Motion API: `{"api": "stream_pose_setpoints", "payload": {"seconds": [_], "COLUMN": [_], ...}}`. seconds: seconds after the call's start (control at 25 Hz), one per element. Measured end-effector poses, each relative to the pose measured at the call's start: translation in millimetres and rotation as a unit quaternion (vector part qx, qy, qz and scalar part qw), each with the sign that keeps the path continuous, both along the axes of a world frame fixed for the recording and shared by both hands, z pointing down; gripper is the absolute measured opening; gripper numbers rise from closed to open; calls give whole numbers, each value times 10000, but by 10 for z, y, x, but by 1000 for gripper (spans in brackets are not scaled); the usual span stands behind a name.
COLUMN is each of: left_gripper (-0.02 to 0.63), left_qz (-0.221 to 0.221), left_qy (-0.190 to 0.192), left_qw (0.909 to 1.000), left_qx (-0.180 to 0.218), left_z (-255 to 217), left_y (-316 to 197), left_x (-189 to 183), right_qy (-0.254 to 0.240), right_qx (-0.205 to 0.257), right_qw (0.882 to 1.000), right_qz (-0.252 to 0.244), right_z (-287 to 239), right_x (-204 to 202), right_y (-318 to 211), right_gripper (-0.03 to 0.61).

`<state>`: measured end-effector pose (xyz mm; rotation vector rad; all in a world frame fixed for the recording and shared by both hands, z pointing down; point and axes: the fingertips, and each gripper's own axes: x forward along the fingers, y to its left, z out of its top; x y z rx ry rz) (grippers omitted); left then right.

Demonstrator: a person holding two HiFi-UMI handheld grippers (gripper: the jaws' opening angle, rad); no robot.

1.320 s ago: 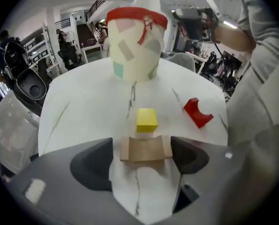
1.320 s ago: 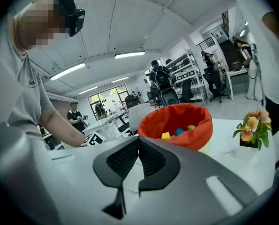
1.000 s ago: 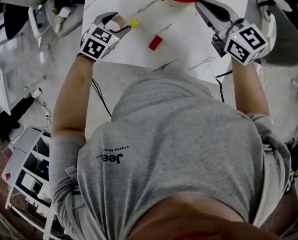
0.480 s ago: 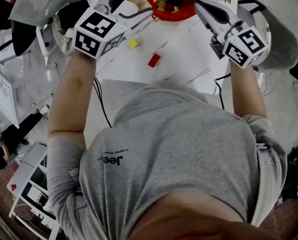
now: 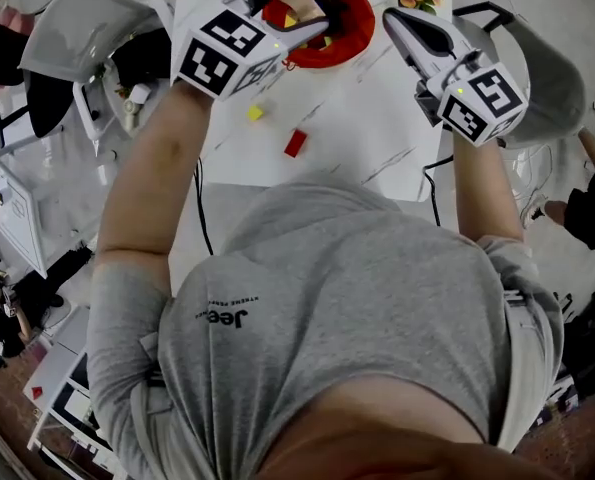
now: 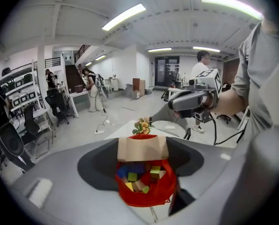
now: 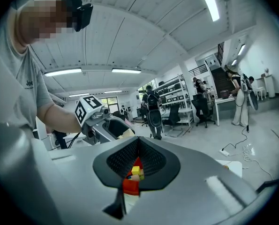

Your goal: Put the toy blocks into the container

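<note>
Left gripper [image 5: 297,16]: clamps a tan rectangular wooden block [image 6: 142,148] between wide-set jaws, directly over the round red container [image 6: 151,199] of mixed coloured blocks. Right gripper [image 5: 395,20]: hangs empty, jaws together, just right of that container's rim. Lying on the white marble table [image 5: 377,108], nearer the person than the container: a small yellow cube [image 5: 255,112] and a red block [image 5: 295,143].

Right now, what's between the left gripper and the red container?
A tan block, clamped in the left gripper's jaws above the red container, as the left gripper view shows.
</note>
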<state>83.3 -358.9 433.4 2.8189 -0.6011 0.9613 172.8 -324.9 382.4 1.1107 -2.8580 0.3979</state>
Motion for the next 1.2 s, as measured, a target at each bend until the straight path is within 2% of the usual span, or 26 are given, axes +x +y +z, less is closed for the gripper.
{"api": "stream_pose_setpoints", "payload": {"seconds": [0.2,0.32,0.68,0.8,0.96,1.2], "left_gripper": [350,428,433,433,433,433], "left_qz": [-32,-92,-291,-373,-680,-876], "left_qy": [-21,113,283,311,412,178], "left_qw": [10000,9999,9992,9988,9966,9937], "left_qx": [10,-50,-4,6,-201,-679], "left_z": [79,62,-60,-89,11,601], "left_y": [-101,-141,-5,180,490,1159], "left_x": [165,204,-53,-233,-458,-694], "right_qy": [11,-15,12,30,41,128], "right_qx": [-82,-108,-127,-76,-4,11], "right_qw": [9999,9999,9999,9998,9997,9995], "right_qz": [85,104,-69,-163,-259,-274], "right_z": [48,78,37,-11,-51,-34], "right_x": [159,197,30,-98,-211,-322], "right_y": [-7,-27,-15,34,124,423], "right_gripper": [5,5,5,5,5,5]}}
